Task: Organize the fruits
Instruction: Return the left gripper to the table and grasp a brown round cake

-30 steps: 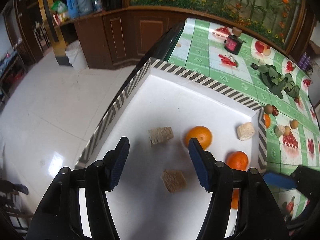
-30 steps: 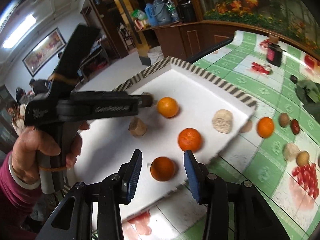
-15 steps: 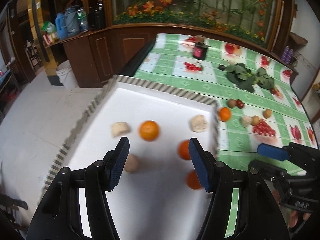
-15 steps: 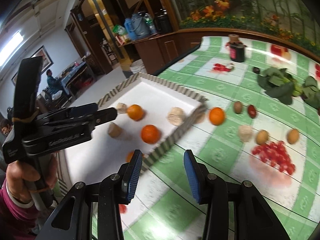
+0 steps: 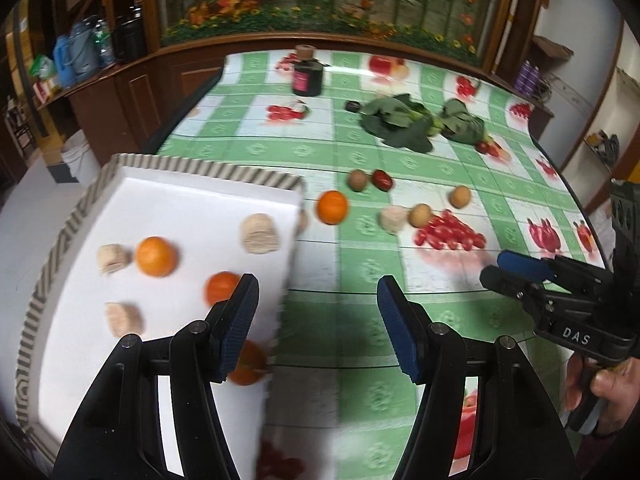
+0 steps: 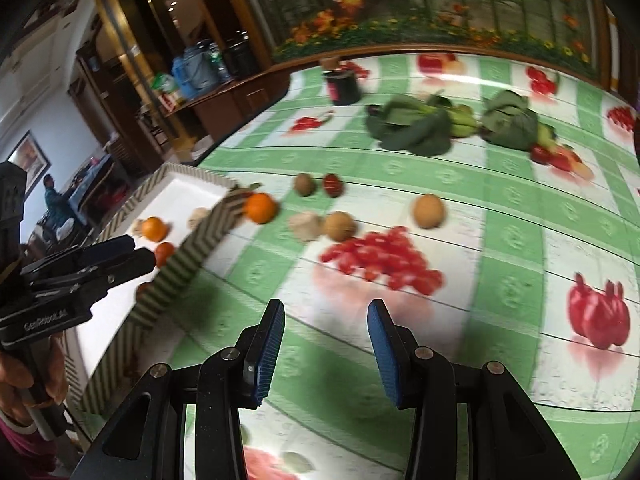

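Oranges (image 5: pixel 155 256) and pale biscuit-like pieces (image 5: pixel 261 233) lie inside a white tray (image 5: pixel 168 200) with a striped rim, at the left edge of the desk (image 5: pixel 360 160). One more orange (image 5: pixel 332 207) sits on the green checked cloth just beside the tray, near small brown fruits (image 6: pixel 339 225). The left hand-held gripper (image 5: pixel 318 316) hovers with fingers apart and empty; the right hand-held gripper (image 6: pixel 326 354) likewise, above the cloth.

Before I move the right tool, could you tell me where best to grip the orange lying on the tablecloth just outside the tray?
Grip the round orange fruit across its widest middle, descending from above. The striped tray wall crowds one side, so probably set the fingers parallel to that wall.
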Demonstrator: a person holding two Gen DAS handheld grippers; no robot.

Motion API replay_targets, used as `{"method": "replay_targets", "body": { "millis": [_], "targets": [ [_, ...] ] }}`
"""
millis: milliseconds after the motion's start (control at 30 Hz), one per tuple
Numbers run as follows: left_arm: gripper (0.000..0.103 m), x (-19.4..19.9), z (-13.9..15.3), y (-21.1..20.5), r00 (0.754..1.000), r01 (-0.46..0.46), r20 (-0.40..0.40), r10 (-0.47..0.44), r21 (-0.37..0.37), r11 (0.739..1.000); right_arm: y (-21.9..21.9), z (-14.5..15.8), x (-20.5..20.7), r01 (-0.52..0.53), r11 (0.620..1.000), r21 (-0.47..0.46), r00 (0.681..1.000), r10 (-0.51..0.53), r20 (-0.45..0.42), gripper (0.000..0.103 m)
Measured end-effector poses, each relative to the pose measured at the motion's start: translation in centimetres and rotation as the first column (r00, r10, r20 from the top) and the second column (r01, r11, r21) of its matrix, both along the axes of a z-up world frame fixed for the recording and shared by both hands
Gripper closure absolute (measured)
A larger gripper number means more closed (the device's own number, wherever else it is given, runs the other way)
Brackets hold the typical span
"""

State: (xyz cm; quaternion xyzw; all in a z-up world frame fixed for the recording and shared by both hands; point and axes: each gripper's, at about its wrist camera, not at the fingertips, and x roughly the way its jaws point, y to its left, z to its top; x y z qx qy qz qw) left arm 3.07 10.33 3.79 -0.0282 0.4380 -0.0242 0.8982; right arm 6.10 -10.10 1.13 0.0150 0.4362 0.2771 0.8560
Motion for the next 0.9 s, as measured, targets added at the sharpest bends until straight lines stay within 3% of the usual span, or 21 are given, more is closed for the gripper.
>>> {"method": "replay_targets", "body": {
  "millis": [333, 833, 900],
  "targets": [
    [0.041, 2.0, -1.1, -3.2, 0.998, 0.047, -0.031, -0.046, 0.016, 0.999, -1.4, -0.1, 1.5, 0.001, 1.0, -0.02, 1.0, -0.001, 0.009, 0.061],
    [0.041, 3.0, -1.6, -3.0, 0.997, 0.046, -0.056, -0.045, 0.021, 0.999, 4.3, -1.7, 6.6, -0.153, 0.983, -0.101, 0.987, 0.157, 0.038, 0.061],
    [0.041, 3.3, -1.7, -3.0, 0.997, 0.045, -0.06, -0.044, 0.022, 0.999, 4.5, -1.9, 7.1, -0.16, 0.982, -0.097, 0.986, 0.164, 0.039, 0.067]
  ]
}}
